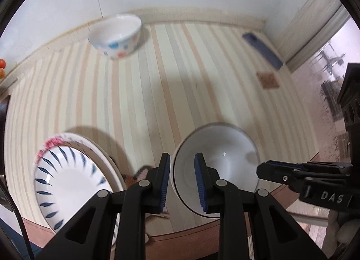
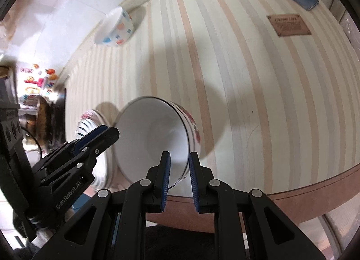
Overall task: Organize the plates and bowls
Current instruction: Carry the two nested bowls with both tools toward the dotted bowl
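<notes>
A white bowl [image 1: 220, 154] with a red flower pattern on its outside [image 2: 146, 138] hangs tilted over the table's front edge, held from both sides. My left gripper [image 1: 182, 156] is shut on its left rim, one pad inside and one outside. My right gripper [image 2: 180, 153] is shut on the opposite rim; the left wrist view shows this right gripper [image 1: 263, 167] from the side. The left gripper [image 2: 108, 130] also shows in the right wrist view. Left of the bowl, a white plate with dark blue strokes [image 1: 67, 181] lies on a larger pink-rimmed plate [image 1: 54, 143].
A white bowl with coloured spots [image 1: 117, 35] stands by the back wall. A blue phone [image 1: 263, 49] and a brown card [image 1: 268, 80] lie at the back right. The striped tablecloth [image 1: 157, 93] ends in a brown front edge [image 2: 292, 197].
</notes>
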`<act>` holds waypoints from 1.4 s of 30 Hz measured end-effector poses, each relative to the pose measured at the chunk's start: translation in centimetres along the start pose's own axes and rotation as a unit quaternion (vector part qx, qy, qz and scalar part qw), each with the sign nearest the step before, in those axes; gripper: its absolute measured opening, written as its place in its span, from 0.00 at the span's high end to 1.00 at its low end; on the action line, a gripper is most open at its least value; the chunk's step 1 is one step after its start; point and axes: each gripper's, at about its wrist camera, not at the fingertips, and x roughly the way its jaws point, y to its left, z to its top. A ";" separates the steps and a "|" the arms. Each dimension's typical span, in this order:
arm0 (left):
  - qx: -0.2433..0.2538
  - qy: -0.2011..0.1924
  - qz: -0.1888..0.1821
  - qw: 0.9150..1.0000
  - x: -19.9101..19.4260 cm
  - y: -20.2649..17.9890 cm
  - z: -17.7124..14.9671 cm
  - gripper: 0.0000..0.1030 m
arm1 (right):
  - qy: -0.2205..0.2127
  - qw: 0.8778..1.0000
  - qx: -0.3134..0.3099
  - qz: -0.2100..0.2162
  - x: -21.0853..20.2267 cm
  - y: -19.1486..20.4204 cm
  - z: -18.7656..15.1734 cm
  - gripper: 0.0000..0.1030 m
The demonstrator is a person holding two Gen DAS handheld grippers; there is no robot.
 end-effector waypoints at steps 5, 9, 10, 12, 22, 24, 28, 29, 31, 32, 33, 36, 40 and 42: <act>-0.031 -0.032 -0.018 0.999 -2.4 1.7 3.2 0.75 | -0.027 0.999 -0.002 0.036 -3.6 1.6 2.1 0.63; -0.067 -0.041 0.005 0.997 -1.5 4.9 7.6 0.75 | -0.028 0.997 -0.006 0.068 -3.8 3.8 6.8 0.52; -0.078 -0.042 0.007 0.996 -1.2 5.8 8.5 0.75 | -0.027 0.997 -0.009 0.071 -3.4 4.4 8.3 0.52; -0.099 -0.042 0.019 0.994 -0.1 7.8 10.7 0.75 | -0.033 0.997 -0.017 0.073 -2.4 5.8 11.6 0.52; -0.181 -0.028 0.060 0.981 5.9 16.1 17.8 0.76 | -0.006 0.997 -0.039 0.066 6.9 10.4 24.6 0.52; -0.188 -0.022 0.062 0.980 6.9 17.2 18.3 0.76 | 0.006 0.997 -0.043 0.065 8.8 10.9 26.3 0.52; -0.193 0.000 0.057 0.980 9.2 18.5 19.1 0.76 | 0.022 0.997 -0.055 0.056 11.7 11.8 28.5 0.53; -0.194 0.004 0.055 0.980 9.7 18.7 19.1 0.76 | 0.028 0.997 -0.059 0.052 12.4 11.9 29.0 0.53; -0.194 0.009 0.045 0.980 10.6 18.9 19.4 0.76 | 0.038 0.996 -0.065 0.043 13.8 12.2 29.5 0.65; -0.192 0.010 0.046 0.980 10.9 18.9 19.5 0.78 | 0.042 0.996 -0.072 0.038 14.3 12.3 29.7 0.71; -0.186 0.011 0.046 0.981 11.2 18.7 19.6 0.80 | 0.046 0.996 -0.077 0.029 14.7 12.3 29.8 0.76; -0.174 0.006 0.053 0.983 11.3 18.2 19.7 0.80 | 0.045 0.995 -0.085 0.020 15.1 12.5 30.0 0.80; -0.179 0.005 0.047 0.983 11.2 18.1 19.4 0.80 | 0.043 0.995 -0.090 0.014 15.2 12.5 30.1 0.81; -0.176 0.001 0.052 0.983 11.0 17.9 19.2 0.80 | 0.041 0.995 -0.090 0.013 15.0 12.5 30.0 0.81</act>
